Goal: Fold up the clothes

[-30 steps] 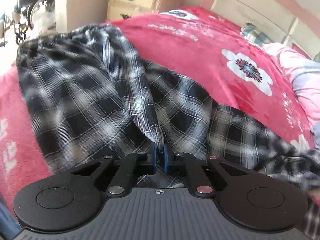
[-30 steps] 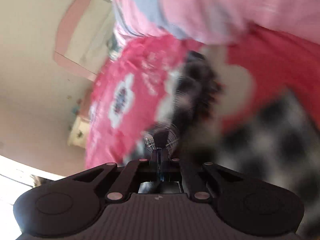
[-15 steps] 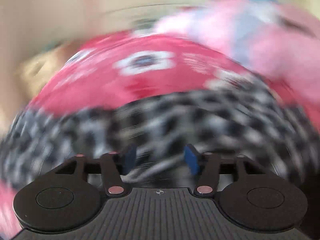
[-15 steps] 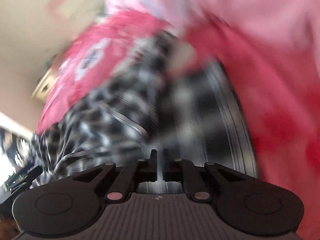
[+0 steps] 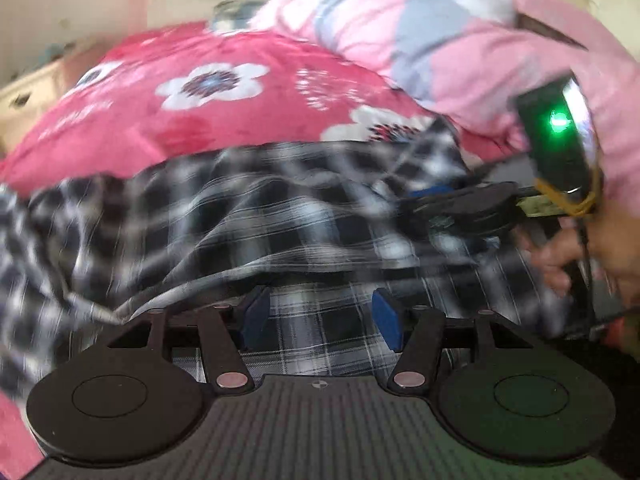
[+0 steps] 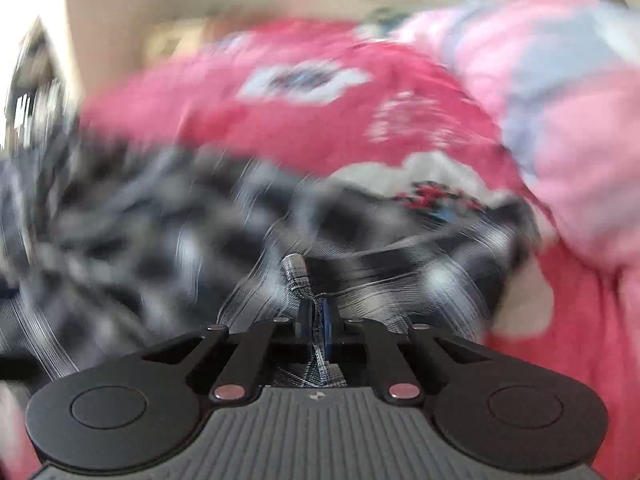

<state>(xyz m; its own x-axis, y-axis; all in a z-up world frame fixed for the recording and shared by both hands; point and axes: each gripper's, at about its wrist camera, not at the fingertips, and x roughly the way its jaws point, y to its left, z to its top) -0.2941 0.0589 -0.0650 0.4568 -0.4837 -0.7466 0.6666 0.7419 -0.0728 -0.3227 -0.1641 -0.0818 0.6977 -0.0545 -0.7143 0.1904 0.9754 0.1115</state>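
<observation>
A black-and-white plaid garment (image 5: 248,216) lies crumpled across the red flowered bedspread (image 5: 208,108). My left gripper (image 5: 320,320) is open and empty, its blue pads just above a flat part of the plaid cloth. My right gripper (image 6: 316,320) is shut on a pinched fold of the plaid garment (image 6: 160,232), with cloth sticking out past the tips. The right gripper also shows in the left wrist view (image 5: 436,196) at the right, held by a hand, on the garment's far edge. Both views are motion-blurred.
A pink and grey-blue quilt (image 5: 460,32) is bunched at the far right of the bed. A pale wooden dresser (image 5: 28,92) stands beyond the bed at the left. A wall and headboard lie behind.
My left gripper has let go of the plaid fold and opened, swinging right toward the quilt. My right gripper stays shut on the cloth and has pulled it across the bed.
</observation>
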